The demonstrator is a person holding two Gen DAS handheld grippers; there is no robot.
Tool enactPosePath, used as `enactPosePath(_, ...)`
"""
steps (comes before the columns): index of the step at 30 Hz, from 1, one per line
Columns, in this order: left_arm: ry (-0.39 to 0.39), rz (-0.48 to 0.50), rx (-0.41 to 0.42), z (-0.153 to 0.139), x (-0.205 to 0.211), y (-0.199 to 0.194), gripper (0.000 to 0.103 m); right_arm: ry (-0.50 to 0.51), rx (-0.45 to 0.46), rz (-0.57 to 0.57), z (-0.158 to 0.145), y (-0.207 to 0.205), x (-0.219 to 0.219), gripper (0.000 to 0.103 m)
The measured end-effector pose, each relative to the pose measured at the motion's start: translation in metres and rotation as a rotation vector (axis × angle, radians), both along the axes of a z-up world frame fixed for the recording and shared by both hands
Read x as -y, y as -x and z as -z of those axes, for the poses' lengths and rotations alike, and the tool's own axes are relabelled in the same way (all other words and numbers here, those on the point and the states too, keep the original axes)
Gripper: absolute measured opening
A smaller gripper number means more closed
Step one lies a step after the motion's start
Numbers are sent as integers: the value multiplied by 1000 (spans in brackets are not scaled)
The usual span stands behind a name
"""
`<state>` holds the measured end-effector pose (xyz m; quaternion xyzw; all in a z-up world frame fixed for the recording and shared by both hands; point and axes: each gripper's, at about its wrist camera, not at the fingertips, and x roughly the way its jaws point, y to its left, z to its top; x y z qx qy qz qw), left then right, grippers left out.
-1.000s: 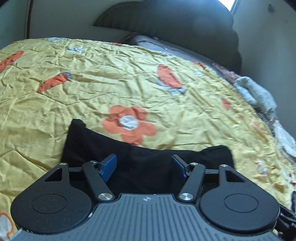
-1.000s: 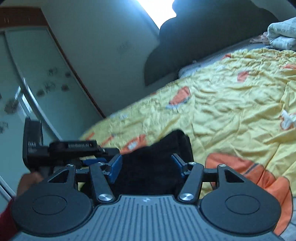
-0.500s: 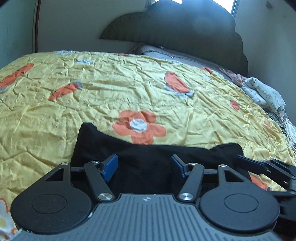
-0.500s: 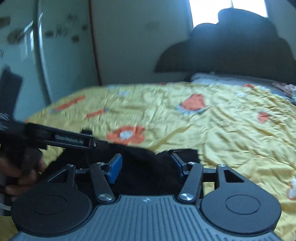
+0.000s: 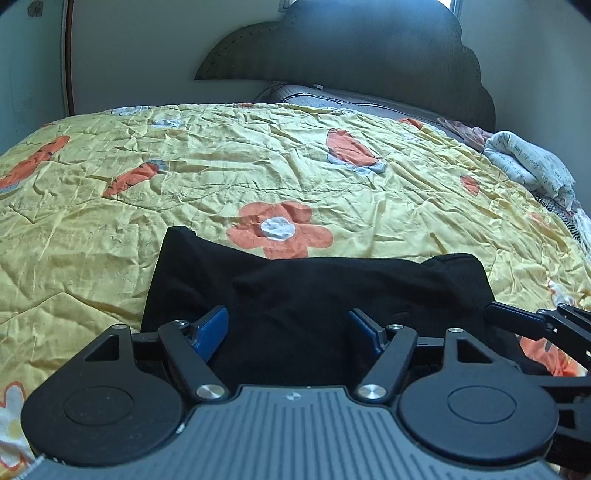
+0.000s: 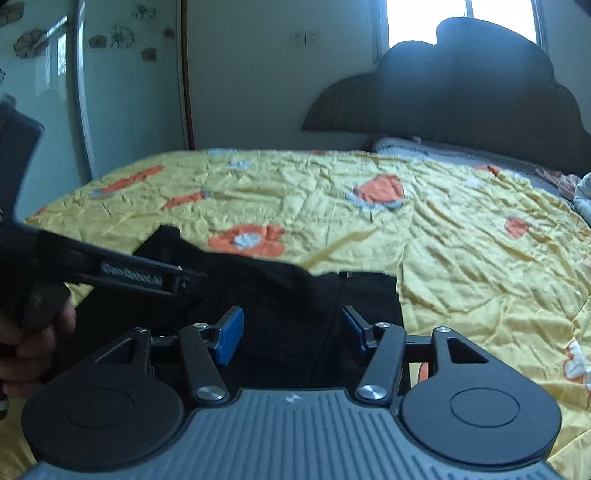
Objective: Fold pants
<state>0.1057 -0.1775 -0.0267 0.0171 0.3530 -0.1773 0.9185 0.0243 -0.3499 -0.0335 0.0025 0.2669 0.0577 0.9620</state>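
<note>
The black pants (image 5: 314, 291) lie folded into a compact rectangle on the yellow flowered bedspread (image 5: 258, 166), right in front of both grippers. My left gripper (image 5: 291, 328) is open, its blue pads apart above the near edge of the pants. My right gripper (image 6: 291, 328) is open too, over the right part of the pants (image 6: 280, 295). The right gripper's black frame shows at the right edge of the left wrist view (image 5: 535, 325). The left gripper, held in a hand, shows at the left of the right wrist view (image 6: 110, 273).
A dark headboard (image 5: 369, 62) stands at the far end of the bed. A white bundled cloth (image 5: 528, 166) lies at the far right edge. A wardrobe with flower stickers (image 6: 92, 92) stands to the left. A window (image 6: 461, 18) is behind the headboard.
Both grippers have drawn back and levelled off; the right one has swung round to face the headboard. The pants lie in the same place.
</note>
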Motion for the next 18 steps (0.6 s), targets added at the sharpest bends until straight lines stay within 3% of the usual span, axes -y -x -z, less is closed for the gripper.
enactPosePath(4,-13,7,4,-1,-1,6,75,31,-3,59,5,2,3,57)
enactPosePath(8,-19,11,2,-1,-2,11,76,10,31,18,-3,16,-1,57)
enactPosePath(13,-42,27,4,0,-3,19,78,66,-24,20,10,13,-6,57)
enactPosePath(18,-33,51,3,-7,-18,28,78,-13,5,31,4,21,9,67)
